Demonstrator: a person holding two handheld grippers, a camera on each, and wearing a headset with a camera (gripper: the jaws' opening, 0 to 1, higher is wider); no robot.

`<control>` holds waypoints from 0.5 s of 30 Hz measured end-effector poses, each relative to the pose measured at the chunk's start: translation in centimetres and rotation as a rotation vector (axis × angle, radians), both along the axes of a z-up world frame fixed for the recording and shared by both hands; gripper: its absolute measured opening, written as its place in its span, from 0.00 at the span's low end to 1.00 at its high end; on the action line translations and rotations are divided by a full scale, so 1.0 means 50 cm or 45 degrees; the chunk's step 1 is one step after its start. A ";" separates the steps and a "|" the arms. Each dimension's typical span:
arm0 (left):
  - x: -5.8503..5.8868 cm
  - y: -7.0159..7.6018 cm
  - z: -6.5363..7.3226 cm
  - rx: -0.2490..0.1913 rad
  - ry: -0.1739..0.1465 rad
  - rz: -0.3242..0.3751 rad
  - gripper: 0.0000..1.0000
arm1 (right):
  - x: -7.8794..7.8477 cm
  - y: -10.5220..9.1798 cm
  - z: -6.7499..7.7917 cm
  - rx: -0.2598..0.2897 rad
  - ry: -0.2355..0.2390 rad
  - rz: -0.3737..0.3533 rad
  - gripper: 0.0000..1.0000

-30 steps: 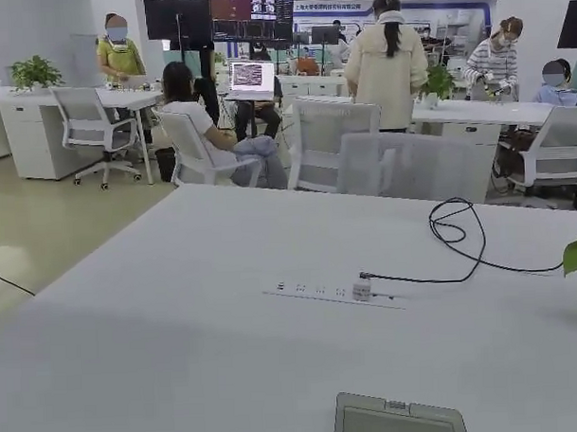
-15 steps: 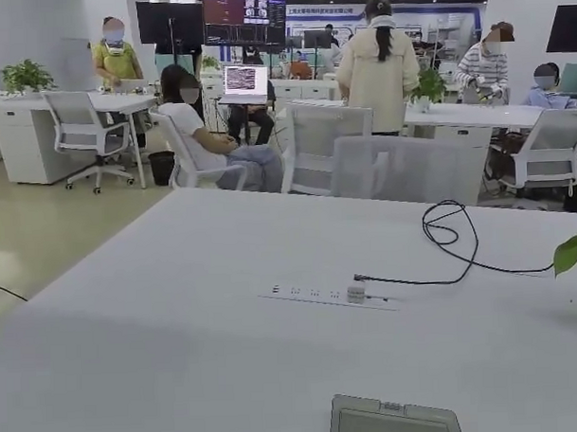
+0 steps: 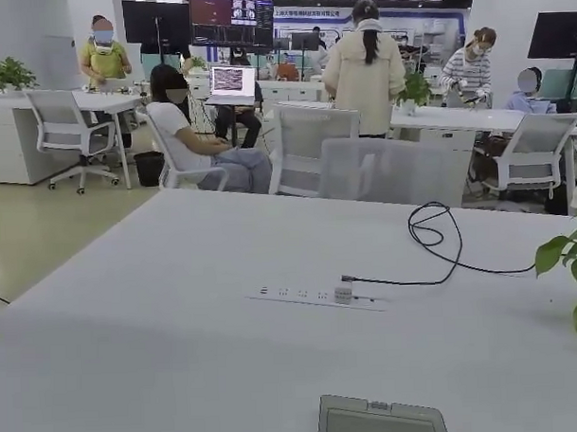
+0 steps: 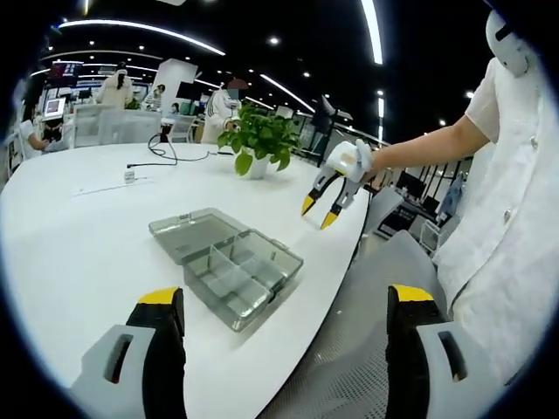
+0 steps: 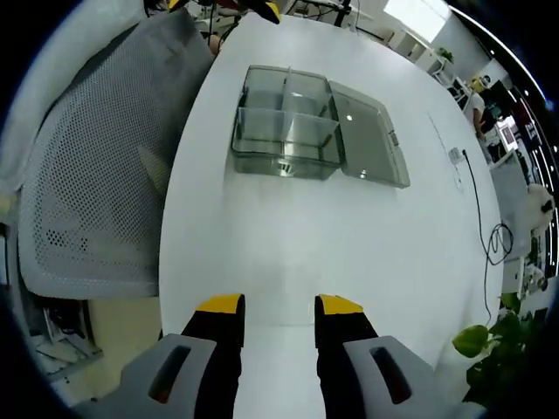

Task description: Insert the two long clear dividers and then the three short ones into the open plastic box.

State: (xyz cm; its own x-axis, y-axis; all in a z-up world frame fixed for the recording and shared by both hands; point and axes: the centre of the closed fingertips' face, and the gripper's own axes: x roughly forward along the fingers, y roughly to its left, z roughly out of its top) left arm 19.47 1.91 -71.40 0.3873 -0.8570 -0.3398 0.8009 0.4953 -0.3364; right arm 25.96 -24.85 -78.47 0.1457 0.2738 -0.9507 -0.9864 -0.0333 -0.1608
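The clear plastic box (image 4: 238, 272) lies open near the table's edge, its lid (image 4: 185, 233) flat on the table beside it. Clear dividers stand inside the box (image 5: 286, 125) and split it into several compartments. My left gripper (image 4: 286, 295) is low in front of the box, jaws wide open, nothing between them. My right gripper (image 5: 279, 305) hovers over bare table short of the box, open and empty. In the left gripper view the right gripper (image 4: 318, 213) hangs in the air beyond the box. The lid's edge (image 3: 381, 419) is at the bottom of the head view.
A grey mesh chair (image 5: 96, 175) stands against the table's near edge. On the white table (image 3: 178, 305) lie a flush power strip (image 3: 315, 296) and a looped black cable (image 3: 432, 239). A potted plant (image 4: 258, 144) stands to the right. People sit and stand at desks beyond.
The head camera has shifted a little, so the whole picture has slid left. The power strip, the cable and the lid have stayed where they were.
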 end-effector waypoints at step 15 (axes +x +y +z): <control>0.029 -0.104 0.082 -0.212 0.198 0.041 0.79 | -0.023 0.149 0.142 0.109 -0.123 0.069 0.33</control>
